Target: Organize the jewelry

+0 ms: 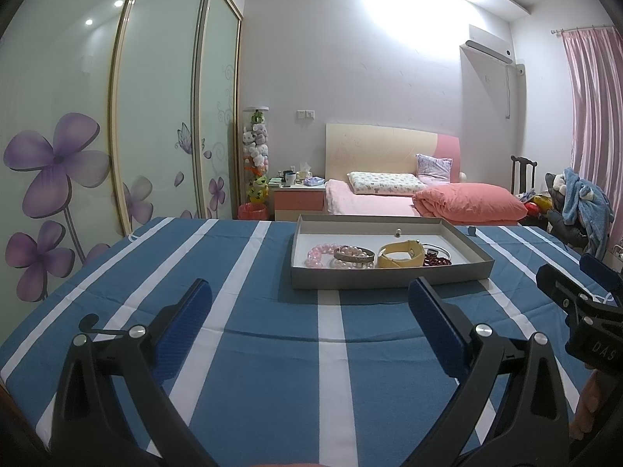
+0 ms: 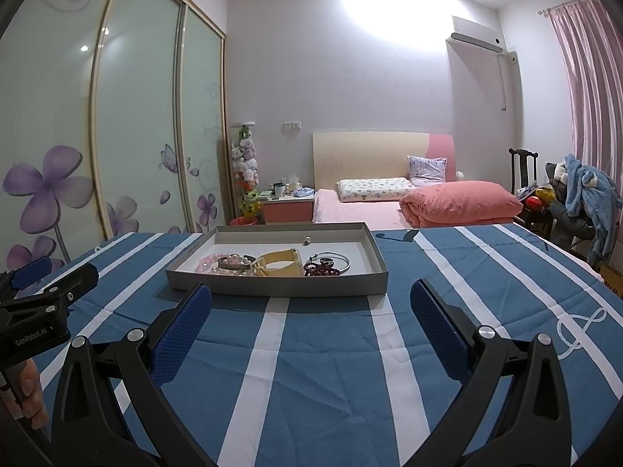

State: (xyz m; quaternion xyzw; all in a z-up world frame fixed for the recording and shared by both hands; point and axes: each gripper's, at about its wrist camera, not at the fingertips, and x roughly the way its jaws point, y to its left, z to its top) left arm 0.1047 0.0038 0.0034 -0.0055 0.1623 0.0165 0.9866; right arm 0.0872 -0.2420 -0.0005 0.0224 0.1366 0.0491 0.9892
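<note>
On left tongs (image 2: pixel 27 276) body: "GenRobot.AI"; right tongs (image 1: pixel 584 272): "DAS".

A wide stretch of blue-and-white striped cloth (image 1: pixel 272 350) fills the lower half of the frame, bare between both wide-spread grippers and the grey tray (image 1: pixel 389 278) at centre. The tray's low front wall stands in the way of a level approach; above its rim the way is open. Inside, bracelets (image 1: pixel 342 257) and a yellow watch strap (image 1: pixel 401 257) crowd the front edge, leaving the back floor bare except for a small ring (image 1: pixel 398 232).
</note>
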